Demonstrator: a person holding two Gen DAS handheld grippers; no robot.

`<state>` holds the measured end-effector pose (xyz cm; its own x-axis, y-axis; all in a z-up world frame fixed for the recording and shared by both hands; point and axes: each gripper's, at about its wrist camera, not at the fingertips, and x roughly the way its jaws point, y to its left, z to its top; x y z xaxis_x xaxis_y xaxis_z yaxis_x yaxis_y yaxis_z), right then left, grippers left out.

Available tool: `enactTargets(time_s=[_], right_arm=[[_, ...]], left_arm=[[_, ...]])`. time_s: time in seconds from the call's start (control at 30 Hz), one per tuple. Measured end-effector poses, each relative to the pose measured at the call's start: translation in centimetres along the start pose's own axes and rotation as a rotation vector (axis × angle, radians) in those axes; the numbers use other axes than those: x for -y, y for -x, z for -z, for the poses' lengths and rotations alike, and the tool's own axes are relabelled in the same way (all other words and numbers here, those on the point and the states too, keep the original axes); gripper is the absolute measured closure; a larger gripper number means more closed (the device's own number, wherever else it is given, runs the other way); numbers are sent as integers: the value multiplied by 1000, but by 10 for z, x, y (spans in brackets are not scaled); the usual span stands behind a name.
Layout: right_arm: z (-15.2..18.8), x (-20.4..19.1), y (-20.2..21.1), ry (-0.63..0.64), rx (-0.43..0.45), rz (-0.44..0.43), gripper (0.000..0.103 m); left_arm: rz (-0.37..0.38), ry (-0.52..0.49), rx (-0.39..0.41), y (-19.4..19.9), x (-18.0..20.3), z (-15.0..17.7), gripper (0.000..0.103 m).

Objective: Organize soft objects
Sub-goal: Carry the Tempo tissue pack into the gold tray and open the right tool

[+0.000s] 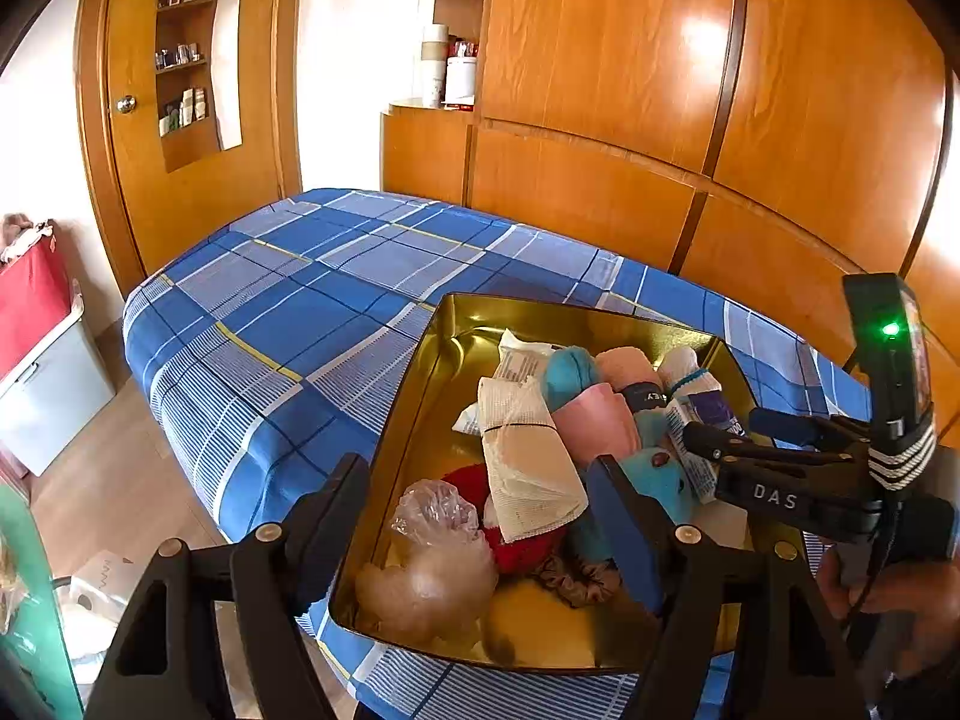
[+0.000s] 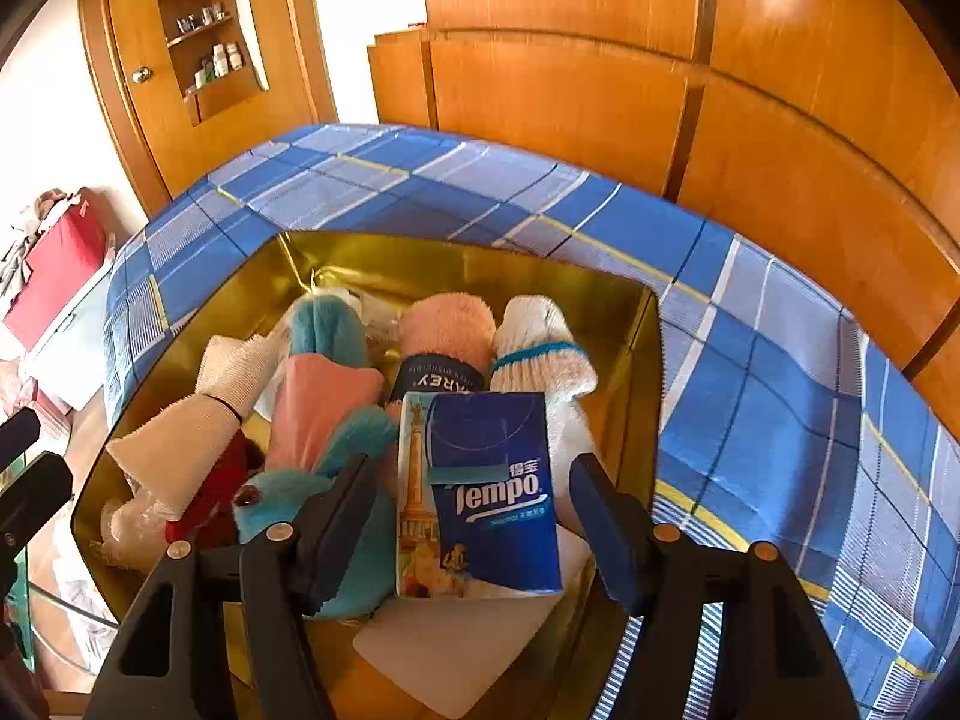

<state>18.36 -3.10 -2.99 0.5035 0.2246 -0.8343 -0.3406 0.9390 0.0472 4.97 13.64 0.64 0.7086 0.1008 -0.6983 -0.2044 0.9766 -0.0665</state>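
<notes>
— While both claws hang over the gold metal tin [image 1: 438,360], what sits inside it?

— Soft things, packed close. Seen from the right wrist, a blue Tempo tissue packet [image 2: 480,498] lies at the near middle of the tin, on top of the pile. Behind it, along the far side, stand a turquoise plush roll [image 2: 327,330], a pink fluffy roll with a dark band [image 2: 447,336] and a white knitted sock with a blue stripe [image 2: 540,348].

— And the left half?

— A folded pink cloth [image 2: 318,408] leans against the turquoise roll, a turquoise plush toy with a dark eye [image 2: 282,498] lies just beside the packet, and a white gauze cloth tied with a black band [image 2: 186,444] rests over a red knitted piece [image 2: 210,504]. From the left wrist, a crumpled clear plastic bag [image 1: 438,528] sits at the near left corner, with a dark satin scrunchie [image 1: 576,579] near it.

— Where is the tin?

— On the bed with a blue plaid sheet [image 1: 288,300], at its near right part, with an orange wooden wardrobe [image 1: 600,90] beyond.

— How are the claws?

— The right claw [image 2: 474,510] is spread wide with the tissue packet between its fingers, neither finger visibly touching it. The left claw [image 1: 480,510] is also spread wide, holding nothing, above the near left of the tin.
</notes>
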Motion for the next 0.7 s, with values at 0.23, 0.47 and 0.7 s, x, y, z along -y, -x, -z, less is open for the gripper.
enactTargets(time_s=[0.23,0.47,0.7], right_arm=[[10,3,31,-22,94,34,35],[39,7,65,-70,177,99,35],[73,5,86,-128,228,161,35]], left_arm=[[-8,-8,24,11,4,4,26],[-18,-3,52,25,8,13,21],[-19,-8,72,36,18,28,20]])
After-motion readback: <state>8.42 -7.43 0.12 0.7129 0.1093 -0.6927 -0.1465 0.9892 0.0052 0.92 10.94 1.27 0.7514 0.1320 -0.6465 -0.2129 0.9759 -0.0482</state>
